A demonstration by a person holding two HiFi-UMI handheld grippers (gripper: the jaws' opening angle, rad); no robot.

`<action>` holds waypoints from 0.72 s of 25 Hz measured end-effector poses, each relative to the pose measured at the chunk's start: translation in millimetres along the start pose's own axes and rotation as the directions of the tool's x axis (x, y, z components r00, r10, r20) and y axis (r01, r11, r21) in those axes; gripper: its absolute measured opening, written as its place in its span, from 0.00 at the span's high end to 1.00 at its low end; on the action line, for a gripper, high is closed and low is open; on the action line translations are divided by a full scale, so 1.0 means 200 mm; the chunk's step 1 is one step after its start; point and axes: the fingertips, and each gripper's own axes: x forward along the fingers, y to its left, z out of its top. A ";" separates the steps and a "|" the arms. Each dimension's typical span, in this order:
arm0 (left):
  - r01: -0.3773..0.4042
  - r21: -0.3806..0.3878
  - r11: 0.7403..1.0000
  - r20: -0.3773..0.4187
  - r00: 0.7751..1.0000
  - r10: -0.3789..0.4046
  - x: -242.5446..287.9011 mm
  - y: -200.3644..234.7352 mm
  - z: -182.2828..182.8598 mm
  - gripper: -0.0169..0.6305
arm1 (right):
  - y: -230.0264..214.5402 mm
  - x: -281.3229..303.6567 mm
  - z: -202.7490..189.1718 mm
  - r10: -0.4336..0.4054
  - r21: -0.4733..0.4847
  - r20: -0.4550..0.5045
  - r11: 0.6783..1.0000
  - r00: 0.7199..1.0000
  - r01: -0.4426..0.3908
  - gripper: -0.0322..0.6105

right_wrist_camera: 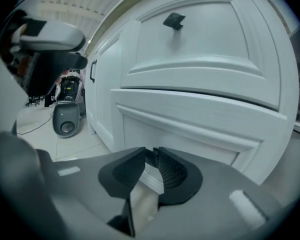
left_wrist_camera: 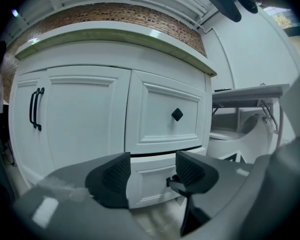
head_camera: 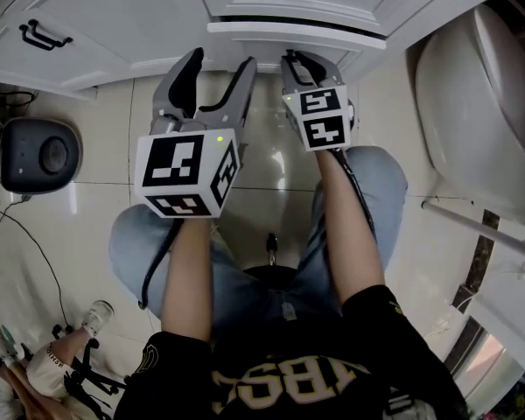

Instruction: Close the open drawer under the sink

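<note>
The white lower drawer (head_camera: 296, 33) under the sink stands a little way out of the cabinet; a dark gap shows above its front (left_wrist_camera: 151, 178) (right_wrist_camera: 190, 115). My left gripper (head_camera: 220, 61) is open and empty, held short of the drawer front, with the drawer seen between its fingers (left_wrist_camera: 116, 176). My right gripper (head_camera: 294, 59) is shut with nothing between its pads, and its tips (right_wrist_camera: 151, 165) are close to the drawer's front panel; I cannot tell if they touch. The drawer's black knob is partly hidden behind the left gripper's right finger.
Above is a closed drawer with a diamond knob (left_wrist_camera: 177, 115) (right_wrist_camera: 174, 20). A cabinet door with a black handle (head_camera: 44, 35) (left_wrist_camera: 36, 109) is at left. A black round device (head_camera: 39, 154) (right_wrist_camera: 66, 116) and cable sit on the tiled floor. A white fixture (head_camera: 477, 103) stands at right.
</note>
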 end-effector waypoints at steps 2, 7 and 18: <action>-0.006 -0.010 1.000 -0.002 1.000 0.006 -0.02 0.01 0.00 0.54 | -0.04 0.05 0.02 0.025 0.010 0.000 1.000 1.000 -0.025 0.84; 0.007 -0.009 1.000 0.021 1.000 -0.007 -0.06 0.01 0.06 0.54 | -0.05 0.06 0.03 0.059 0.025 0.012 0.998 0.998 -0.059 0.83; -0.009 0.136 0.991 0.094 0.996 -0.004 -0.28 0.00 0.17 0.54 | 0.09 -0.33 0.22 0.115 0.110 0.174 0.985 0.978 -0.135 0.27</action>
